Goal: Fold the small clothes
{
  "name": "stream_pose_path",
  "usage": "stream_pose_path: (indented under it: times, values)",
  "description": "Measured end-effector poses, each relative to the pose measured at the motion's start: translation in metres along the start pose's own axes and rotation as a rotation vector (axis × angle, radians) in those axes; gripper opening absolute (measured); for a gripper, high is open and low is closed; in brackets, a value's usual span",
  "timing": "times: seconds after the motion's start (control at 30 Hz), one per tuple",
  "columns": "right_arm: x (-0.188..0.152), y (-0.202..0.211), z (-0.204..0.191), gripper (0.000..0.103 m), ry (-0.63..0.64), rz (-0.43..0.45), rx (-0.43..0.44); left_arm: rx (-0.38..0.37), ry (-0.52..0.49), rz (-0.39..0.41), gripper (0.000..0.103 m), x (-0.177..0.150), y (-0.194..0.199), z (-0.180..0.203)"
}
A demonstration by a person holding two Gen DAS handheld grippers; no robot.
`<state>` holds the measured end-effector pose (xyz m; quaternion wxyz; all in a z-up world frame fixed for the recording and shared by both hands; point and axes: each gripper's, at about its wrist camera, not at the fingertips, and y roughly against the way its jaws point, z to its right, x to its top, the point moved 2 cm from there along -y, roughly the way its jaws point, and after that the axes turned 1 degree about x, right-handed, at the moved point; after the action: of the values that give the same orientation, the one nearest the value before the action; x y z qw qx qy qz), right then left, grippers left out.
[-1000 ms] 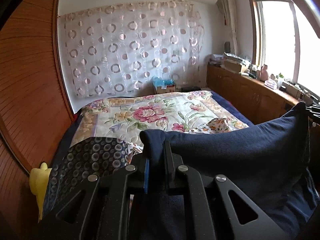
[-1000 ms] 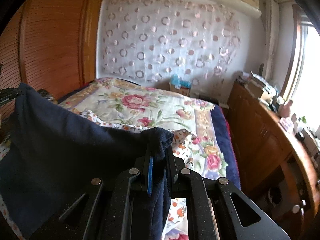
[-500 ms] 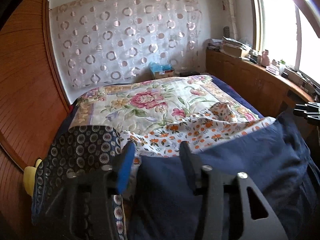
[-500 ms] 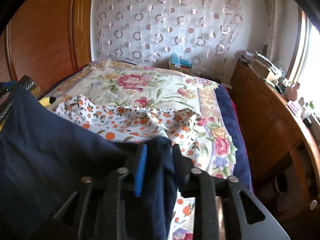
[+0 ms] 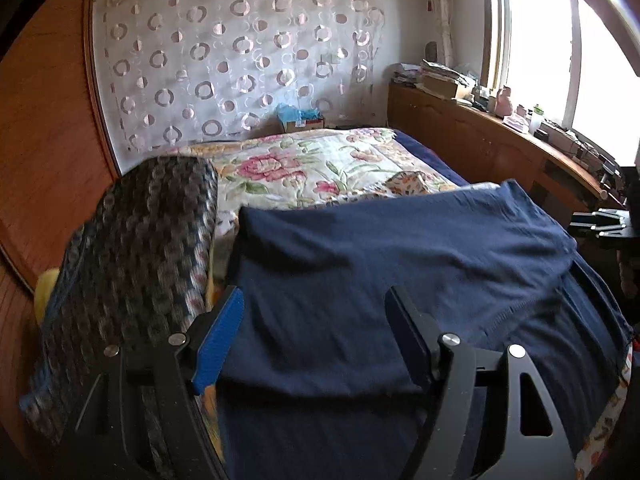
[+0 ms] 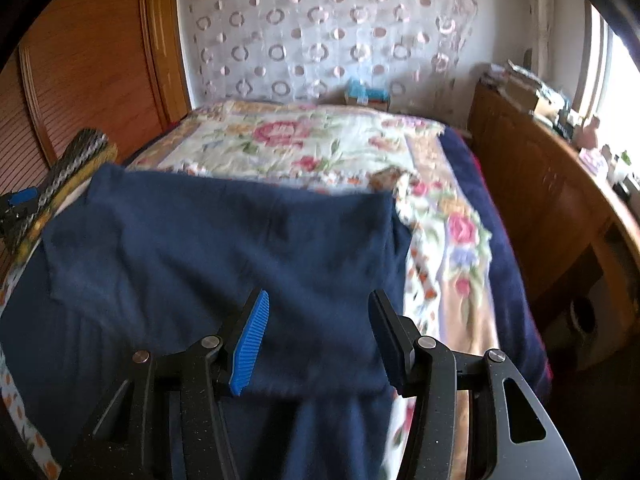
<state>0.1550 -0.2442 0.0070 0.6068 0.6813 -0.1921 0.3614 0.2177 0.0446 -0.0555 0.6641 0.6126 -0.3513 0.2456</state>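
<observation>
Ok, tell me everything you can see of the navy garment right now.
The navy garment is plain dark blue, soft knit-looking fabric, folded over so an upper layer lies on a lower one, with a stitched hem visible. It rests on the floral bedspread, beside a dark patterned cloth. Both grippers stand open above it, gripping nothing.

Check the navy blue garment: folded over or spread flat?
Folded over. The navy blue cotton garment shows an upper layer ending in an edge over a lower layer, on the floral bedspread.

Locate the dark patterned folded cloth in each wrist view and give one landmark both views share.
Left wrist: the patterned cloth fills the left side, beside the navy garment.
Right wrist: the same cloth shows as a thin strip at the far left edge.
Shared landmark: the circle-print curtain behind the bed.
</observation>
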Motion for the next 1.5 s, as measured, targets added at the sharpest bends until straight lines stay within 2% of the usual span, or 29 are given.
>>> stream_pose_path:
  times: [0.17,0.33,0.5,0.67,0.97,1.13,1.23,1.5]
  values:
    - [-0.018,0.014,0.003,0.054,-0.047,-0.036,0.013,-0.008,-0.006,-0.038,0.074,-0.024,0.003,0.011]
    - [-0.017,0.015,0.017,0.054,-0.103,-0.057,0.006,-0.024,-0.007,-0.074,0.074,-0.041,0.002,0.014]
    - [-0.015,0.005,0.022,0.054,-0.15,-0.075,0.002,-0.003,0.013,-0.105,0.074,-0.049,-0.002,0.011]
    - [-0.017,0.006,0.019,0.054,-0.13,-0.054,-0.036,0.021,0.032,-0.13,0.074,-0.056,-0.006,0.004]
    - [-0.032,0.012,0.015,0.059,-0.101,-0.035,-0.056,0.036,0.047,-0.154,0.074,-0.058,-0.015,0.0]
    - [-0.026,-0.003,0.006,0.062,-0.097,-0.038,-0.065,0.029,0.047,-0.159,0.074,-0.056,-0.015,0.007]
    - [-0.026,-0.003,0.006,0.063,-0.096,-0.037,-0.07,0.035,0.047,-0.163,0.069,-0.054,-0.018,0.012]
    - [-0.026,-0.004,0.007,0.066,-0.097,-0.038,-0.075,0.027,0.125,-0.186,0.067,-0.047,-0.041,0.009]
